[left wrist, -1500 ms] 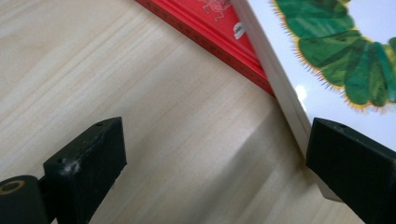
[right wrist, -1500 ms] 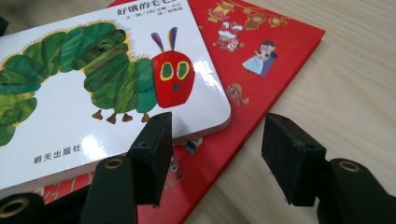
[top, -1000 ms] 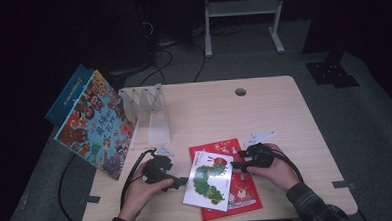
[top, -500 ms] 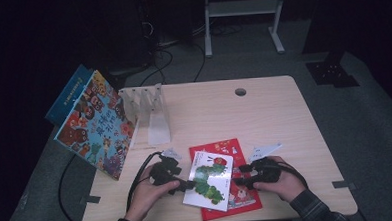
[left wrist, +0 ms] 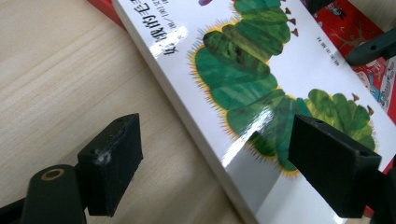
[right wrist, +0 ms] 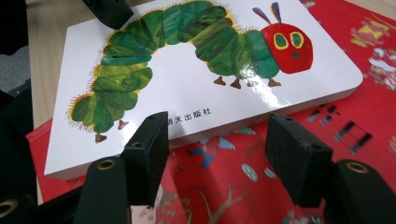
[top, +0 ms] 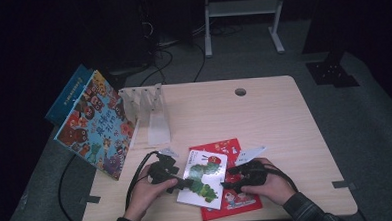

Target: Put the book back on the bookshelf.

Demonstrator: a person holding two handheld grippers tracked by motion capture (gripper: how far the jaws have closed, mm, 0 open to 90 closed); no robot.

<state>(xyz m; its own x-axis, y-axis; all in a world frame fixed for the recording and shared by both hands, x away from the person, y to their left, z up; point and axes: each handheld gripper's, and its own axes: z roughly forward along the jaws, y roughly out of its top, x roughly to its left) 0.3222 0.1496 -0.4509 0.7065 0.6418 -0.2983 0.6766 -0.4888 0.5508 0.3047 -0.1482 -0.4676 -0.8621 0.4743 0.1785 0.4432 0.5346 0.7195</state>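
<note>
White and glossy, the caterpillar book lies flat in the lower middle of the high view, resting on top of a red book that sticks out beneath it toward the lower right. Both sit on the pale wood worktop, near its front edge.

The left hand-held gripper comes in from the lower left, its tip at the left edge of the caterpillar book. In the left gripper view its jaws stand apart and released: the left pad hangs over bare wood, the right pad over the white cover, with the book's edge running between them; neither pad presses on it.

The right hand-held gripper reaches in from the lower right, just beside the caterpillar book's right edge, above the red book. In the right gripper view its jaws are also released and have just been opening further, with nothing clamped between them; the red cover and the near edge of the white book show in the gap.

In the left part of the high view a colourful picture book leans upright beside a clear rack. A small white card lies just right of the red book's top.
</note>
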